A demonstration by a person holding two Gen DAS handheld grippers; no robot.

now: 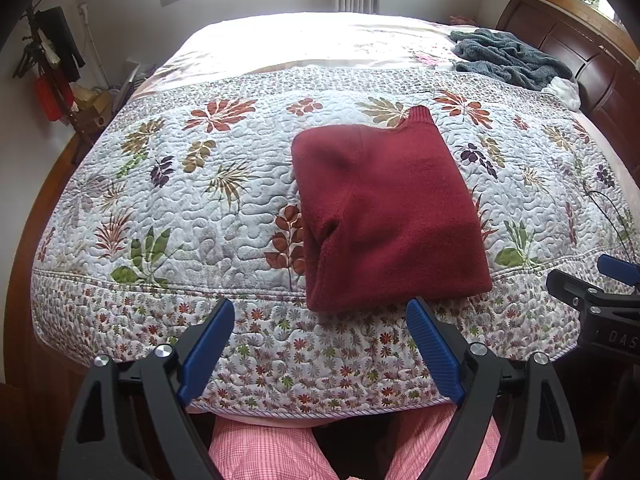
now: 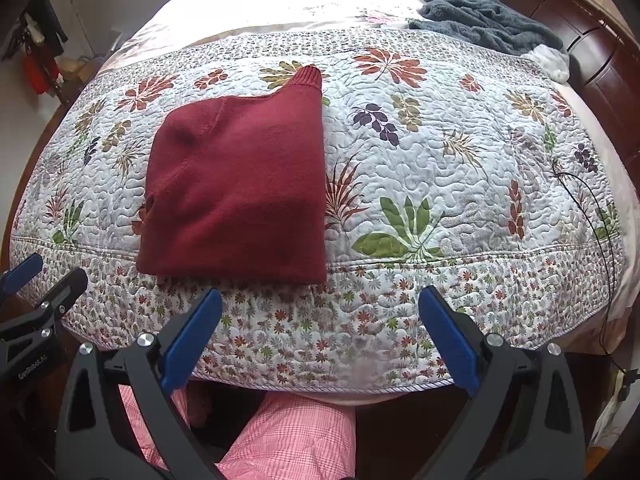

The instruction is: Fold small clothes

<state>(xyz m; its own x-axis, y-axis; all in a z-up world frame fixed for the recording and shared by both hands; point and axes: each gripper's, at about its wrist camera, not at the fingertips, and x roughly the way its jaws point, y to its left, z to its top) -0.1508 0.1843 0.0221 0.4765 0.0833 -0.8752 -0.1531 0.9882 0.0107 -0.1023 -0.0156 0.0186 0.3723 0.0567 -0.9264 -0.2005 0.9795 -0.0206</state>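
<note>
Maroon sweater [image 1: 384, 216] lay folded on a floral quilt [image 1: 200, 200], both hand-held grippers spread and empty.

From the left wrist view, the left hand-held gripper [image 1: 320, 344] hung with its jaws wide apart above the bed's near edge, just short of the sweater's near hem; a grey blanket [image 1: 508, 58] sat crumpled far off by the headboard. From the right wrist view, the right hand-held gripper [image 2: 320, 334] was likewise spread, with the sweater ahead and to its left. Folding looked nearly done; any last tidy would best pinch both near corners evenly, lifting little so the layers stayed stacked.
</note>
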